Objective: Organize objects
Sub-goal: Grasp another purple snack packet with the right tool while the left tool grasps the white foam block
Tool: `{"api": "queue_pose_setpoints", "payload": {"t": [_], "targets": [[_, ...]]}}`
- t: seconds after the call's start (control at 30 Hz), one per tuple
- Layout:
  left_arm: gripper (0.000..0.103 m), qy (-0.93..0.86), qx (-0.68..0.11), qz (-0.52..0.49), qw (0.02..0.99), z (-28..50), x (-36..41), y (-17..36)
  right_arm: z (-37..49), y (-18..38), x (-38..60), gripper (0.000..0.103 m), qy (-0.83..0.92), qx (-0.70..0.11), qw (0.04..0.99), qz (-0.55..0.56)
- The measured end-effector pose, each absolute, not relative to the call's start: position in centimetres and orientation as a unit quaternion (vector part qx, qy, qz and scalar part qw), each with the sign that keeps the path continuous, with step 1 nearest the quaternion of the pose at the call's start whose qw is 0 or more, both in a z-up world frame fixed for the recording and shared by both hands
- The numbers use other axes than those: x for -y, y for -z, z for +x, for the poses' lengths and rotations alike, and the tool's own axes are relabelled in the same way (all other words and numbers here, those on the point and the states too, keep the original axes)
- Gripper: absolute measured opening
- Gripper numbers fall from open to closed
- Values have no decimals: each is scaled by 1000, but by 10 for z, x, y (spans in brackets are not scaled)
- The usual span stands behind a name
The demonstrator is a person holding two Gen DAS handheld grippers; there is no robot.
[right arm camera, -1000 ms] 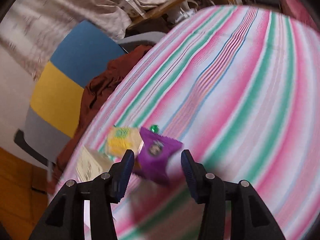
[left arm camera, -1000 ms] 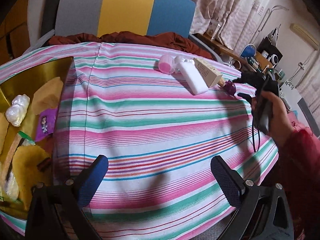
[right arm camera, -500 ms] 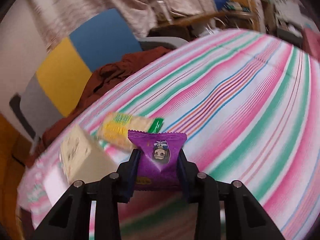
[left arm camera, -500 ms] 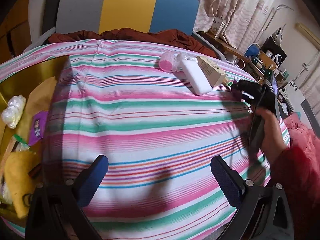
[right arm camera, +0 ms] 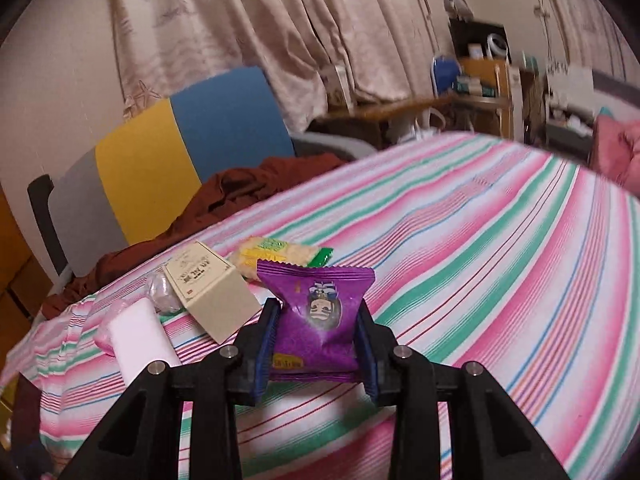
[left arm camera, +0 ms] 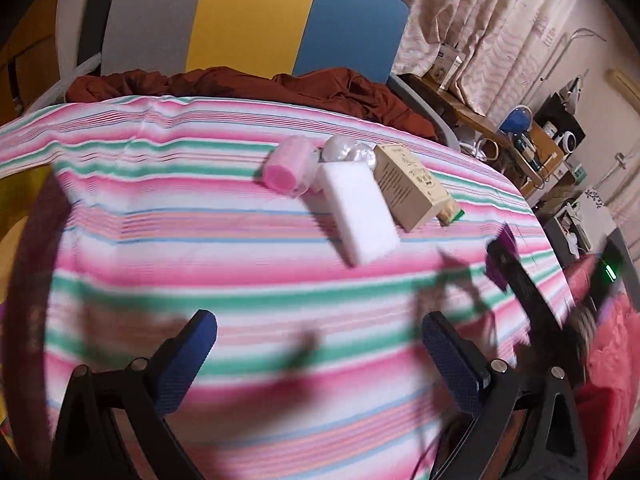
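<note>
a: what has the right gripper (right arm camera: 316, 338) got?
b: a purple snack packet (right arm camera: 318, 314) with a cartoon face on it. the blue pads press on both its sides, and it stands upright between them, lifted clear of the striped tablecloth (right arm camera: 500, 264). the jaws have just been closing, with the packet between them.
a: and the left gripper (left arm camera: 318, 354)?
b: spread wide, with nothing between its blue fingers (left arm camera: 186, 356). it hangs over bare cloth on the table.
a: where are the other things?
b: in a cluster toward the far edge of the table. a pink roll (left arm camera: 286, 162) lies beside a white block (left arm camera: 360, 212), a clear crinkled wrapper (left arm camera: 346, 150) lies behind them, and a beige carton (left arm camera: 408, 186) rests against the block's right side. a yellow and green snack pack (right arm camera: 280, 254) lies just past the carton.
a: anything behind the table?
b: a chair (left arm camera: 248, 20) with grey, yellow and blue panels, and a rust-brown cloth (left arm camera: 248, 82) bunched on it. in the left view the right gripper is a dark blur at the right edge.
</note>
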State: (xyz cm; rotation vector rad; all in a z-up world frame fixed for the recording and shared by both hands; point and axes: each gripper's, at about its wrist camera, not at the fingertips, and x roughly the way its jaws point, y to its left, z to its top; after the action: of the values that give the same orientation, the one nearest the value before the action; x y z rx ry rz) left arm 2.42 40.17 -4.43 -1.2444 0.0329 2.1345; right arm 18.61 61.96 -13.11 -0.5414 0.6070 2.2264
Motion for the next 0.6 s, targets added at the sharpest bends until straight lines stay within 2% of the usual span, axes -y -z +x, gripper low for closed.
{"api": "queue_pose_setpoints", "payload": {"t": [0.27, 0.47, 0.5, 0.57, 0.6], "targets": [[103, -822, -62, -480, 298, -13, -496, 65, 184, 127, -612, 36, -875, -208, 390, -199], [102, -820, -92, -495, 274, -32, -531, 81, 188, 129, -614, 36, -872, -214, 396, -194], [101, -823, -101, -490, 269, -33, -532, 84, 188, 130, -614, 36, -871, -215, 396, -195], [89, -830, -115, -473, 272, -33, -531, 90, 187, 130, -615, 36, -871, -215, 396, -196], [88, -840, -135, -447, 277, -29, -529, 92, 187, 130, -615, 36, -871, -214, 396, -196]]}}
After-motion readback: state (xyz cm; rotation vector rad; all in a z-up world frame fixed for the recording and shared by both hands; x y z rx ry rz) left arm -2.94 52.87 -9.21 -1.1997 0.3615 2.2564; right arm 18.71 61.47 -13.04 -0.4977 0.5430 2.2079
